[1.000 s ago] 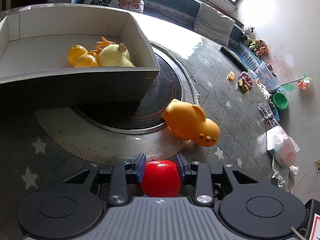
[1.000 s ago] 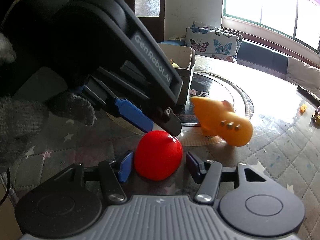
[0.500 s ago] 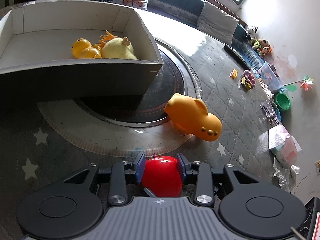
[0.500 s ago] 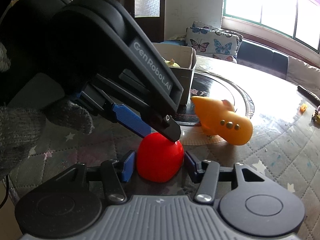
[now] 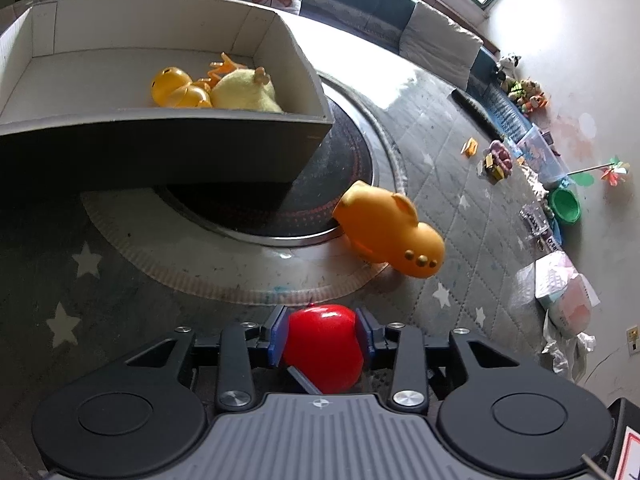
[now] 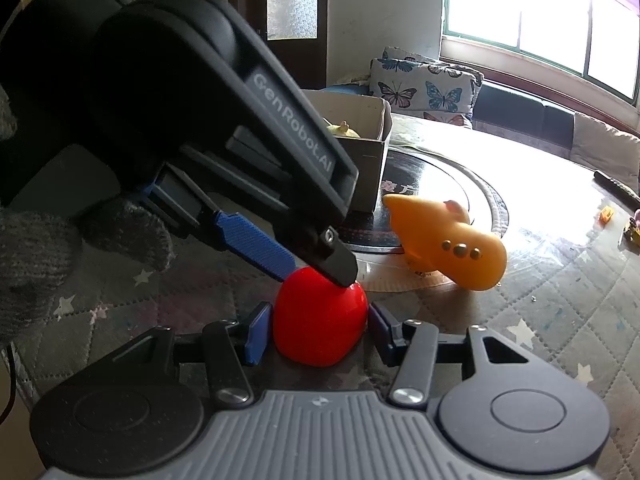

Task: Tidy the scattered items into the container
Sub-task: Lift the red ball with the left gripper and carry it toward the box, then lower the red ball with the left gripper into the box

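while sighting along the left gripper, finds a red toy low between its two blue pads, down on the star-printed table cover. reads those jaws as having just been opening and now loose, standing close by the toy's sides instead of pressing on it. catches, under the toy in this view, a sliver of blue pad from the other tool. looks down into the open cardboard box further back on the table, with a yellow plush and a glossy yellow plastic toy lying against each other near its right wall. places an orange toy on the table between box and red toy, apart from both, at the edge of the dark round inset. takes in, along the right edge, floor clutter and a green bowl. from the right wrist, by contrast, sees the box only side-on, with just the top of the plush peeping over its rim. shows instead the right gripper with jaws that have just been closing and now clamp the red toy from either side. shows too the left tool as a big black body coming down from the upper left, one blue pad behind the toy and one black fingertip on its top, gripped by a hand in a grey knit glove. adds a butterfly cushion and a bright window behind.
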Motion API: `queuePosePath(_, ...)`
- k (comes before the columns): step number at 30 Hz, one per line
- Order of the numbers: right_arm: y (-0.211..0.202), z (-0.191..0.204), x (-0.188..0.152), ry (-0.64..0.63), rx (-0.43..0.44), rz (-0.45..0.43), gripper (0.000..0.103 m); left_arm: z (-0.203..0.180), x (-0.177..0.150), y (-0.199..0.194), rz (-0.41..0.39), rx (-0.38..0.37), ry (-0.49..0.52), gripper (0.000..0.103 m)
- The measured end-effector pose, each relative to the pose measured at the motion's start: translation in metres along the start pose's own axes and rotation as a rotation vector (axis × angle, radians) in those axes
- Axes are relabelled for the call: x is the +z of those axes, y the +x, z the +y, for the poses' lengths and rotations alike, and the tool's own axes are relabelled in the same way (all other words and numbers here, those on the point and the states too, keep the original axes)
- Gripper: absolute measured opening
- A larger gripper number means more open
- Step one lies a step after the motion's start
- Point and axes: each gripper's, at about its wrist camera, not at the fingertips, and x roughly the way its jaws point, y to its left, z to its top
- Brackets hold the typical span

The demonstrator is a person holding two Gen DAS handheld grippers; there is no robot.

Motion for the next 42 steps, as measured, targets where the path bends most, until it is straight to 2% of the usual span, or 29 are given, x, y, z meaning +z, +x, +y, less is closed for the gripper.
queuePosePath(11,-0.006,0.002,0.007,-0.022,0.000,-0.024,0.052,0.000,0.002,-0.013,-0.033,-0.017,-0.008,0.040)
queuePosePath(22,-0.006,0.011,0.056,-0.123,0.026,-0.121,0.052,0.008,0.034,-0.062,-0.175,-0.011,-0.018,0.040)
queuePosePath(27,0.009,0.014,0.090,-0.162,0.053,-0.157,0.052,0.020,0.062,-0.077,-0.239,0.015,-0.026,0.040)
queuePosePath(32,0.035,0.016,0.124,-0.194,0.082,-0.154,0.052,0.041,0.093,-0.081,-0.267,0.030,-0.075,0.040)
queuePosePath(37,0.066,0.017,0.148,-0.214,0.117,-0.122,0.052,0.068,0.116,-0.072,-0.261,0.036,-0.138,0.040)
queuePosePath(42,0.100,0.018,0.157,-0.249,0.152,-0.067,0.052,0.099,0.127,-0.054,-0.228,0.037,-0.212,0.040)
